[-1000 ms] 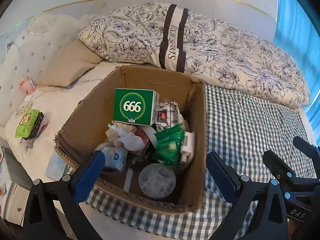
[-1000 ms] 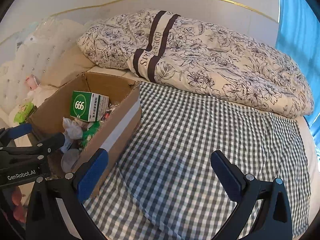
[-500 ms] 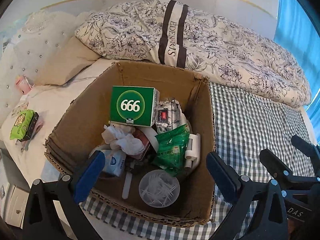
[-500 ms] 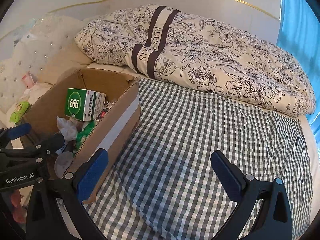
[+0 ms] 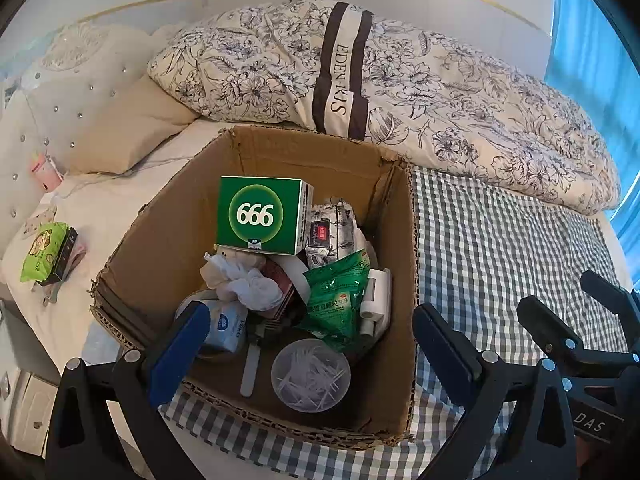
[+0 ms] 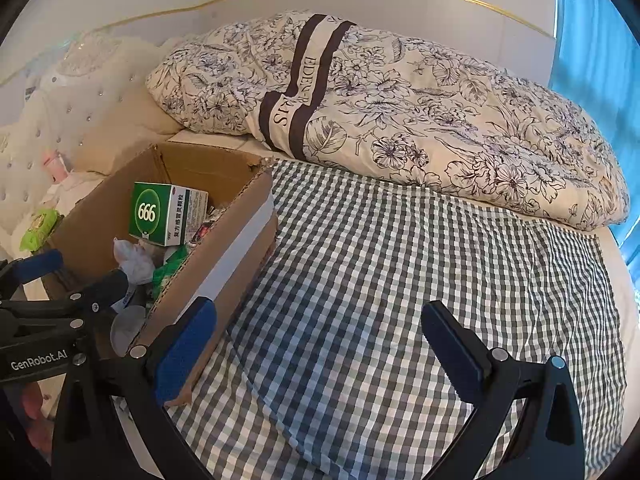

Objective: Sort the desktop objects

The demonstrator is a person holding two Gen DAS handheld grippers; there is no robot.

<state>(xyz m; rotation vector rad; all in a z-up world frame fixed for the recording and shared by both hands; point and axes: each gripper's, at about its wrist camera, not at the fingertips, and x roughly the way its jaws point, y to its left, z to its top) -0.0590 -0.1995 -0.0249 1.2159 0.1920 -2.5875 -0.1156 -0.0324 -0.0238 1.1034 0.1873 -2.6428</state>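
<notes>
Your left gripper [image 5: 310, 334] hangs released over the cardboard box [image 5: 160, 232], above the green carton [image 5: 260, 216]; your right gripper [image 6: 320, 340] hangs released over the checked cloth [image 6: 400, 280].

Open cardboard box [image 5: 168, 236] sits on checked cloth, flaps up, filled with loose items. Green "666" carton [image 5: 260, 216] lies uppermost toward the back; below it a crumpled white tissue [image 5: 244, 284], green sachet [image 5: 336, 300], blue-white tissue pack [image 5: 228, 326]. Clear round tub of white sticks [image 5: 310, 374] rests at the near side.
</notes>
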